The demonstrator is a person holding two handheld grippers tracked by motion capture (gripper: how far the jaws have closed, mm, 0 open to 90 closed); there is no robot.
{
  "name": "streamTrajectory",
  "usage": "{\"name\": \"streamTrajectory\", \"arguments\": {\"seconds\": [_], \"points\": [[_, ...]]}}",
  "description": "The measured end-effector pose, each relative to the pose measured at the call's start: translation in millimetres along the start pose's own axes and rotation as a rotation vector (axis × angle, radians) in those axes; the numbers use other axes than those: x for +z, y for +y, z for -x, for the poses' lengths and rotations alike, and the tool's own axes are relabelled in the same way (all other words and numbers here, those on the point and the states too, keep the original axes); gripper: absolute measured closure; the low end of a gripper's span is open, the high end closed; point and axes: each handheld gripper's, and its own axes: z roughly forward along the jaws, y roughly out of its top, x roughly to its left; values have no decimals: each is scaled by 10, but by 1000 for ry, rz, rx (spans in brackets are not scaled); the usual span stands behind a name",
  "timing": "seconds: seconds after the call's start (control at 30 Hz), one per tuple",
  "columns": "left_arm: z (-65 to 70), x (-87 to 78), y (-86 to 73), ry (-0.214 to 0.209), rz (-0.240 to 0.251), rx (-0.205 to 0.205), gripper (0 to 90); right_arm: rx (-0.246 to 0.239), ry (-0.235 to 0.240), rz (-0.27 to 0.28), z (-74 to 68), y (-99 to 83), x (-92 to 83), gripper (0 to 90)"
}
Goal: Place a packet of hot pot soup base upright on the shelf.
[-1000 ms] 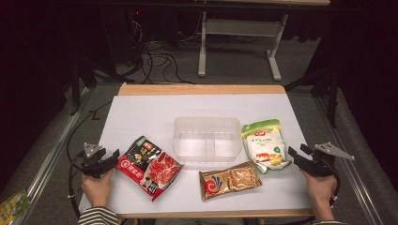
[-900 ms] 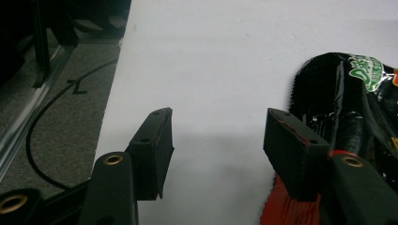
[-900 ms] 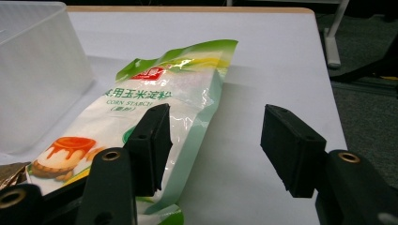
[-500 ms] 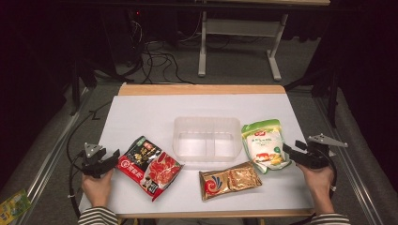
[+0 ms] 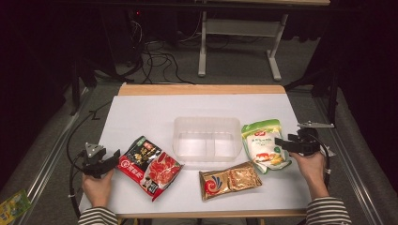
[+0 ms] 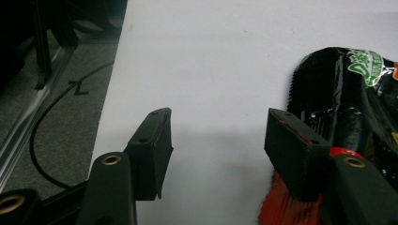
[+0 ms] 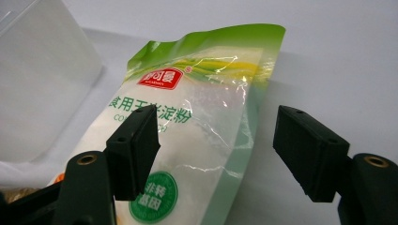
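White table (image 5: 155,117), right gripper (image 7: 216,150) jaws spread before green bag (image 7: 206,93)

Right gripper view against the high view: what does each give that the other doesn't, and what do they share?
Right gripper view alone: the print on the green-and-white pouch and the wide gap between the right gripper jaws, which have just been opening and stand over its lower right part, nothing clamped.

High view alone: the red-and-black packet, gold sachet, left gripper and the person's hands.

Both: the pouch, the clear container beside it, the white table.
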Motion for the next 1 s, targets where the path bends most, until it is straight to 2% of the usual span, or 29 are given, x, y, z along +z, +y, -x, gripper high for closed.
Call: {"name": "streamTrajectory", "arguments": {"seconds": [0.23, 0.27, 0.37, 0.4, 0.53, 0.57, 0.63, 0.83, 1.0], "points": [[6, -2, -1, 0, 4, 8, 411, 3, 20, -67, 13, 55, 161, 277], [9, 1, 0, 1, 3, 9, 409, 19, 40, -79, 42, 65, 211, 262], [13, 1, 0, 2, 1, 14, 404, 33, 60, -94, 59, 75, 256, 255], [13, -3, -1, 1, 1, 15, 403, 39, 72, -116, 67, 81, 302, 253], [17, 0, 0, 4, 1, 17, 403, 37, 98, -124, 48, 72, 349, 265], [18, 3, 0, 5, 0, 16, 404, 50, 119, -132, 61, 66, 381, 270], [18, 2, 1, 5, -1, 17, 404, 53, 121, -132, 65, 65, 386, 276], [23, -2, -1, 9, 2, 20, 405, 50, 174, -161, 46, 54, 428, 325], [29, 8, 2, 16, -6, 26, 407, 4, 215, -184, -38, 47, 435, 460]]}}
